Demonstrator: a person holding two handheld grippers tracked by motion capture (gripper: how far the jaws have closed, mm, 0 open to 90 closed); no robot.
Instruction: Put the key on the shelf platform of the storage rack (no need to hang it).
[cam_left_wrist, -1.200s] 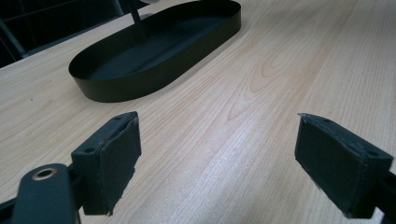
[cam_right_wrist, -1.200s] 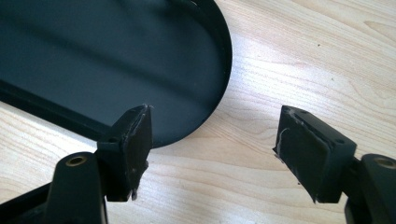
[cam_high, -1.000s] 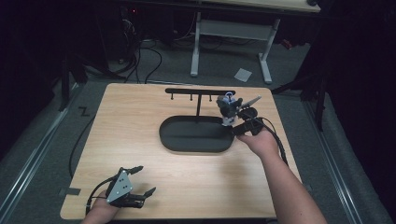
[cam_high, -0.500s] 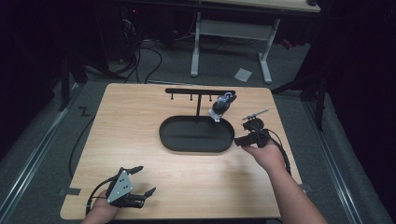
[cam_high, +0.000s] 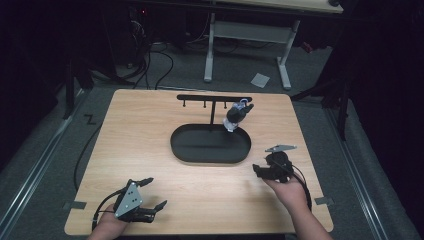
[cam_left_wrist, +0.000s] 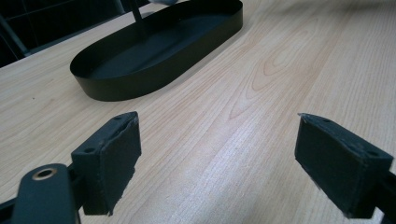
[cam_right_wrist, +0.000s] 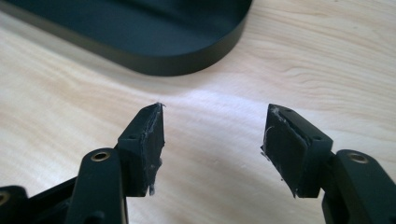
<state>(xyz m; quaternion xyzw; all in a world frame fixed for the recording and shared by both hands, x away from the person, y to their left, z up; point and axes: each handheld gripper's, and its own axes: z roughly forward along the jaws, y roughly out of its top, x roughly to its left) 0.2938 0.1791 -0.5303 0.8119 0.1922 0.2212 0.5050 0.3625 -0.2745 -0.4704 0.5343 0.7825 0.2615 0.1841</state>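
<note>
High view: we see our left gripper (cam_high: 152, 194) and right gripper (cam_high: 261, 169) gaping empty over bare counter (cam_high: 150, 135); tray (cam_high: 210, 145) ahead, hanging object (cam_high: 235, 116) indistinct.

right gripper (cam_right_wrist: 212, 140) jaws spread apart, nothing between them, worn pads (cam_right_wrist: 150, 135) over light wood table (cam_right_wrist: 327, 70); curved end of black oval tray (cam_right_wrist: 163, 56) just ahead, upper left, apart from jaws

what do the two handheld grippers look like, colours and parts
Both are black. The left gripper carries a grey three-cornered plate and a black cable. The right gripper has the same plate and cable. Each has two jaws with flat dark pads, the right's frayed at the edges.
</note>
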